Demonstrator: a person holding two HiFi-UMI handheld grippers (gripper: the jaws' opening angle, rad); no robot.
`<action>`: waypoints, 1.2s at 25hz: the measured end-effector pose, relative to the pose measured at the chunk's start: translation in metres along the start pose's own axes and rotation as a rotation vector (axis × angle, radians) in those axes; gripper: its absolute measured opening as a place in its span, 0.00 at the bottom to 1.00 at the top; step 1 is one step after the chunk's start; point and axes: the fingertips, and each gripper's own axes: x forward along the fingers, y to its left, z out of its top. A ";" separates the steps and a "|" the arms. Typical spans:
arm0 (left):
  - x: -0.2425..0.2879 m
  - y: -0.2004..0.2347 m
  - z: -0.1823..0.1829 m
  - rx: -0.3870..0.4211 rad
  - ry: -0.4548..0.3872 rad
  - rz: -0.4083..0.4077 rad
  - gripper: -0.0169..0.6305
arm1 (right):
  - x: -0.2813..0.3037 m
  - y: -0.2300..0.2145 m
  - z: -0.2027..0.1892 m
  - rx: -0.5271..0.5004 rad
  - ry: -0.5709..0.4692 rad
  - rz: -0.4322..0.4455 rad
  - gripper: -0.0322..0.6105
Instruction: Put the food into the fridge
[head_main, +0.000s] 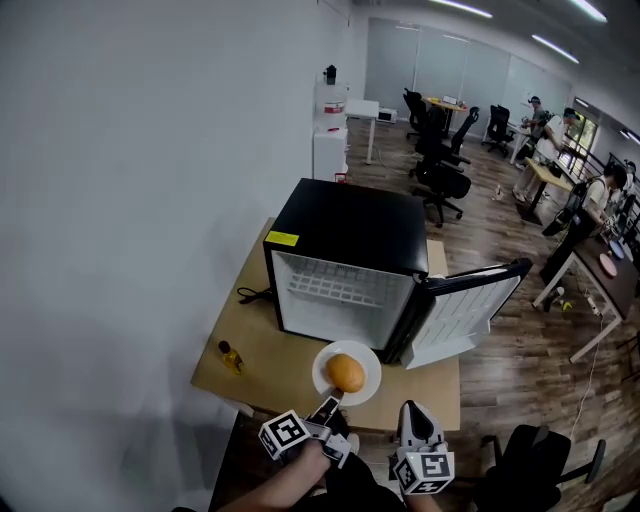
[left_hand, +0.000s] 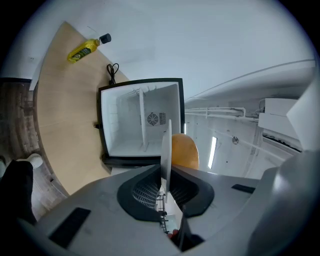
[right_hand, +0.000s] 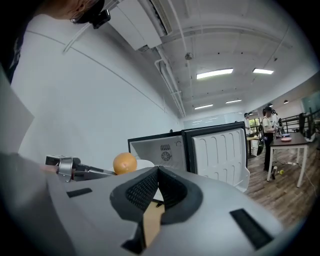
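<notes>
An orange (head_main: 345, 372) lies on a white plate (head_main: 368, 385) held just above the wooden table (head_main: 262, 352), in front of the open black mini fridge (head_main: 350, 225). My left gripper (head_main: 329, 403) is shut on the plate's near rim. In the left gripper view the plate (left_hand: 166, 142) stands edge-on between the jaws of the left gripper (left_hand: 166, 169), with the orange (left_hand: 186, 151) behind it and the fridge's white, empty interior (left_hand: 135, 120) ahead. My right gripper (head_main: 412, 409) hovers beside the plate, shut and empty. In the right gripper view the right gripper (right_hand: 157, 173) faces the orange (right_hand: 124, 162).
The fridge door (head_main: 465, 310) swings open to the right, past the table's edge. A small yellow bottle (head_main: 231, 356) lies on the table's left side, and a black cable (head_main: 252, 294) runs by the fridge. Office chairs, desks and people fill the far room.
</notes>
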 end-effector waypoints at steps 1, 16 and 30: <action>0.008 0.002 0.004 0.001 -0.001 0.005 0.09 | 0.008 -0.003 0.002 -0.003 -0.001 0.003 0.14; 0.127 0.026 0.057 0.016 -0.022 0.021 0.08 | 0.123 -0.045 0.019 -0.037 0.038 0.075 0.14; 0.209 0.052 0.090 0.020 0.011 0.039 0.08 | 0.187 -0.069 0.023 -0.036 0.042 0.118 0.14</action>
